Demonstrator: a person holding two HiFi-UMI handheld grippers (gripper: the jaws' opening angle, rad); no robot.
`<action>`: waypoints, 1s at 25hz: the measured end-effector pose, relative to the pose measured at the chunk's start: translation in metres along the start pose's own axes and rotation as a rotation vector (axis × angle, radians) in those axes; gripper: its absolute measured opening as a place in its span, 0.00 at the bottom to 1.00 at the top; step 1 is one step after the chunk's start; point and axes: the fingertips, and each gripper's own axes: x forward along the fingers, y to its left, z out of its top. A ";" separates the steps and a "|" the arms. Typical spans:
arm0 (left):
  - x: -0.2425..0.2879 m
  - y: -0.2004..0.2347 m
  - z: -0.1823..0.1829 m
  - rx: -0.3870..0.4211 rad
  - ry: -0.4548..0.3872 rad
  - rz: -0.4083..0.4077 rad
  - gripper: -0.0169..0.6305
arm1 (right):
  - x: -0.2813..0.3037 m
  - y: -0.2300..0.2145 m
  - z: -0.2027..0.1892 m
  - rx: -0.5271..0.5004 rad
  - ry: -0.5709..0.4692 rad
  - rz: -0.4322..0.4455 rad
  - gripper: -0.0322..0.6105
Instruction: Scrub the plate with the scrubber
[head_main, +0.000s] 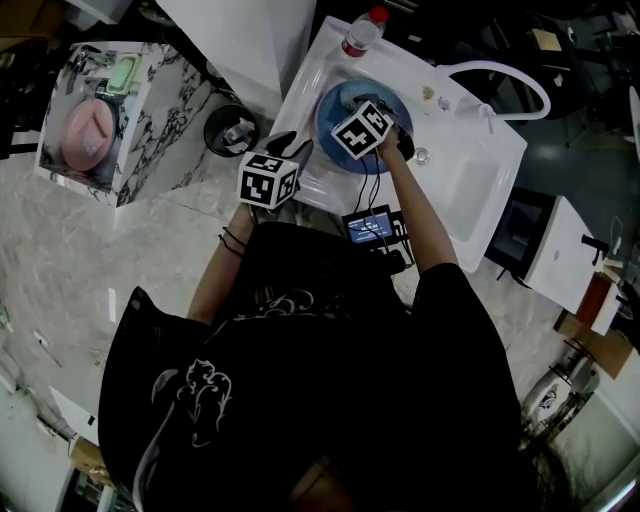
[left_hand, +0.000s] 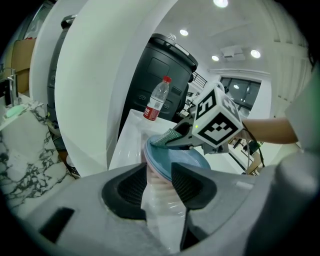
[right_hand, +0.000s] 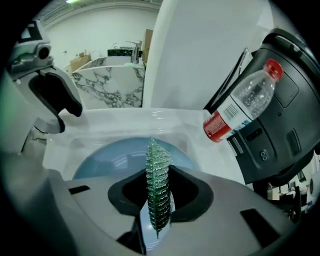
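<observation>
The left claw (left_hand: 159, 181) is clamped narrow on the near rim of the blue plate (left_hand: 189, 161), which lies in the white sink (head_main: 300, 110). The right claw (right_hand: 159, 200) pinches the green scrubber (right_hand: 158, 170) edge-on (its tip at the plate's far rim). In the head view, the marker cubes (head_main: 362, 130) cover both claws' jaws.

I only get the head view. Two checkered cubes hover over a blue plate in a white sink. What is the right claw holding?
Observer: The right gripper view shows the right claw shut on a green scrubber, held edge-on.
Visitor: And the left claw, is it empty?
Observer: No. The left claw pinches the plate by its near rim.
Visitor: Does the scrubber touch the plate?
Observer: In the left gripper view its tip appears to rest on the plate's far rim.
</observation>
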 end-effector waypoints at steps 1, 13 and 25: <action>-0.001 0.001 0.001 -0.003 -0.003 0.001 0.26 | -0.002 0.006 0.003 -0.018 -0.010 0.020 0.19; 0.001 0.010 0.008 -0.011 -0.015 -0.002 0.26 | -0.050 0.078 -0.002 -0.080 -0.088 0.294 0.19; 0.023 -0.012 0.018 0.037 0.002 -0.065 0.26 | -0.075 0.084 -0.026 0.025 -0.122 0.437 0.19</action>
